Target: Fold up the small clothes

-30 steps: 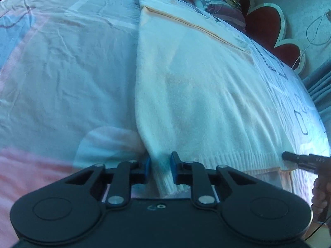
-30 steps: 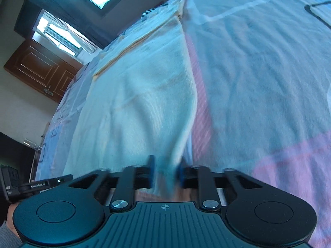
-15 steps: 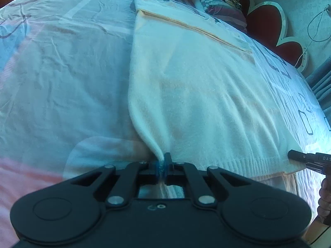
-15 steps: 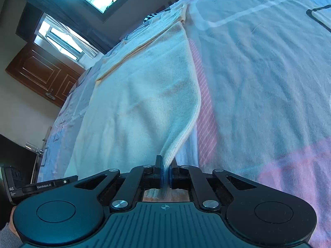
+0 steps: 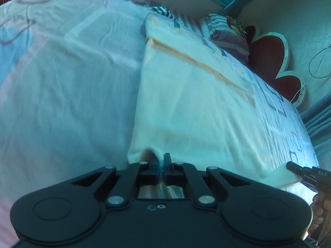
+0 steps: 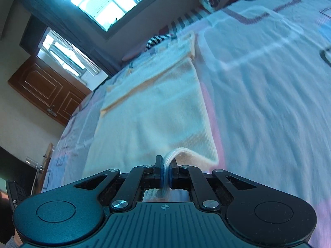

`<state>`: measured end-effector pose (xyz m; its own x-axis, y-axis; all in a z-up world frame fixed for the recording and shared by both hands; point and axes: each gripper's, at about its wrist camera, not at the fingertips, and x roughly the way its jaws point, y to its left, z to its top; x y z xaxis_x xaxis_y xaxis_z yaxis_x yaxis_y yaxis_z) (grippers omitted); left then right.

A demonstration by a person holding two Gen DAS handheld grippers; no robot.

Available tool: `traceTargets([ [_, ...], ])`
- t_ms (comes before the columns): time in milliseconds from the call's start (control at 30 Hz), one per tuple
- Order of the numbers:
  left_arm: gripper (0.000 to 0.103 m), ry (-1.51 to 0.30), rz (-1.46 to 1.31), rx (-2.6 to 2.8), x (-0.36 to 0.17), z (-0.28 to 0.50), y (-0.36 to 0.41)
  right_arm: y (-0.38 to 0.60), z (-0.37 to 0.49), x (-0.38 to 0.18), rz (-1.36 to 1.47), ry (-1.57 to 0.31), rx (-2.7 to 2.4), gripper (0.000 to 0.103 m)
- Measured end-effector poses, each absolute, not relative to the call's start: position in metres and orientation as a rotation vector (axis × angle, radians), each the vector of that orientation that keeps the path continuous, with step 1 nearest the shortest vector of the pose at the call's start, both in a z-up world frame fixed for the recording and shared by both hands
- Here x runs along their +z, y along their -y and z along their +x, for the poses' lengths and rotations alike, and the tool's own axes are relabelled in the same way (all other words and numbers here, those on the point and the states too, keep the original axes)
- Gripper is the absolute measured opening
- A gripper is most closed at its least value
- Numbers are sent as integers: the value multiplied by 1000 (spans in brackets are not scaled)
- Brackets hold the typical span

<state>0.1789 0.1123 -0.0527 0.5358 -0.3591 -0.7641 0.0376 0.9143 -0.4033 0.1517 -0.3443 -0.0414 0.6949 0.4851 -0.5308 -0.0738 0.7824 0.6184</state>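
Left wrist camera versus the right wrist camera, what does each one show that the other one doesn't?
Only the left wrist view shows the red flower-shaped headboard, a hanging cable on the wall, and the right gripper pinching the garment's far corner. Only the right wrist view shows the windows and the brown wooden cabinet. Both show the cream knit garment lying on the bedspread, the striped pillow, and a gripper shut on a hem corner; the left gripper holds the near one.
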Motion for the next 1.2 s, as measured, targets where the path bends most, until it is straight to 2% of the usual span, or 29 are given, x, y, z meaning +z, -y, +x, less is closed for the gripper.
traceTargets([
  [367,2,-910,-391,-203,-35,353,-100,357,325,0,633,-704,312,4],
  [700,3,-958,-377,-174,-69,486,-89,380,483,-20,713,-728,292,4],
  [767,11,-949,-297,-187,-69,491,-80,385,490,-18,683,-721,341,5],
  [800,28,-931,-273,-187,-67,487,-81,383,487,-14,619,-718,341,13],
  [833,62,-906,-267,-189,-66,481,-84,377,476,-9,504,-705,340,26],
  [867,76,-863,-253,-170,-64,470,-88,372,462,-6,407,-678,328,54],
  [900,85,-826,-228,-155,-62,460,-91,369,448,-5,339,-640,329,56],
  [967,72,-831,-172,-156,-64,444,-95,364,423,-8,256,-615,364,56],
  [1000,58,-838,-156,-178,-66,438,-97,363,413,-11,241,-606,382,56],
  [1033,51,-846,-130,-210,-68,433,-98,362,406,-14,221,-596,394,56],
  [1200,51,-861,30,-275,-66,422,-91,339,395,-25,117,-614,415,55],
])
